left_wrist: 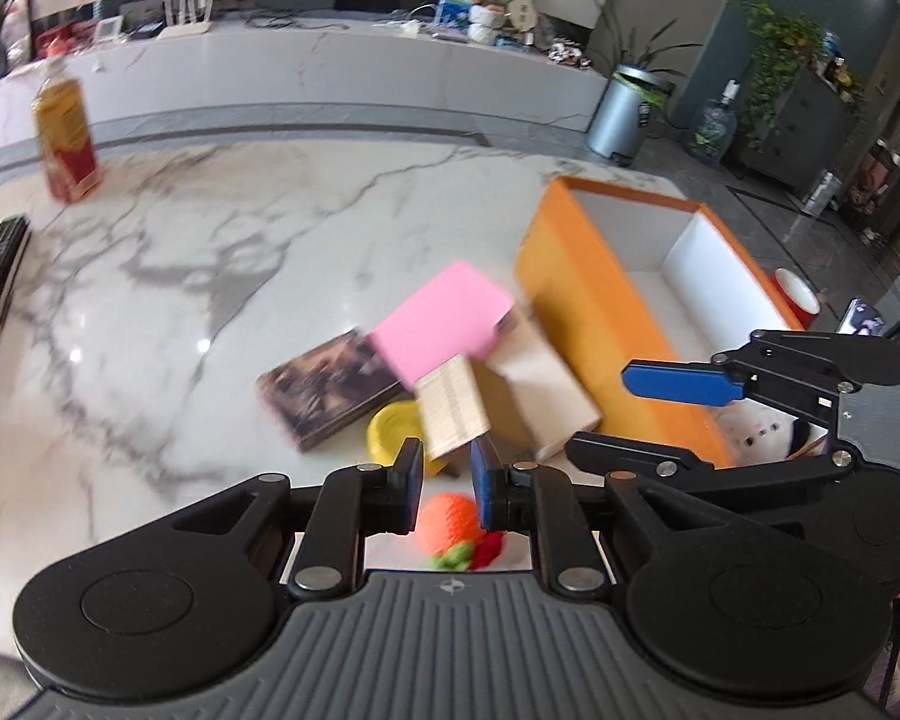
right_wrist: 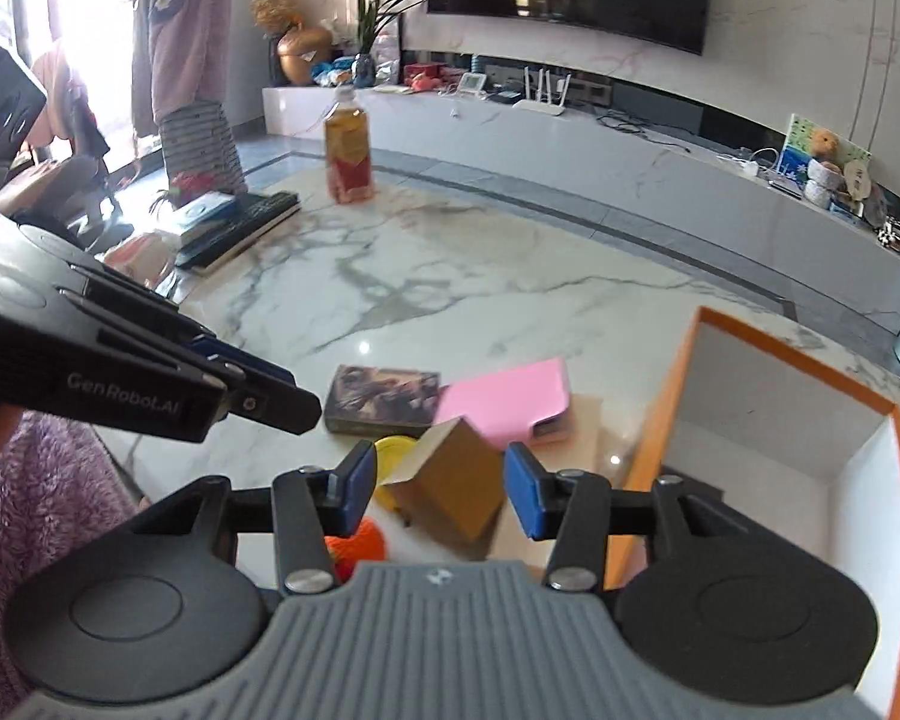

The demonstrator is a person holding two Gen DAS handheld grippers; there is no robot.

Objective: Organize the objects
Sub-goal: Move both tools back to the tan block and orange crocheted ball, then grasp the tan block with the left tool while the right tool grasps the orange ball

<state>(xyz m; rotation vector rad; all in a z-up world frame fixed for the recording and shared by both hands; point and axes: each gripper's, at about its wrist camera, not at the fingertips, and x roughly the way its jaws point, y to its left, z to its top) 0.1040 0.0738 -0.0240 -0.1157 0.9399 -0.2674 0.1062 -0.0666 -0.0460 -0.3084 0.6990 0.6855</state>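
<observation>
Both claws empty: left gripper narrowly parted, right gripper wider. Ahead, unsorted: pink notepad, dark book, cardboard box, yellow cup. Rightward, orange storage box, nearly unfilled.

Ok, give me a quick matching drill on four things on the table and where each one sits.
Things:
1. bottle
2. orange box
3. pink pad
4. keyboard

Places:
A. far edge of the table, standing alone
B. right side of the table, open top
C. left edge, lying on a stack
D. middle of the pile, beside the dark book

Pairs: 1-A, 2-B, 3-D, 4-C
</observation>
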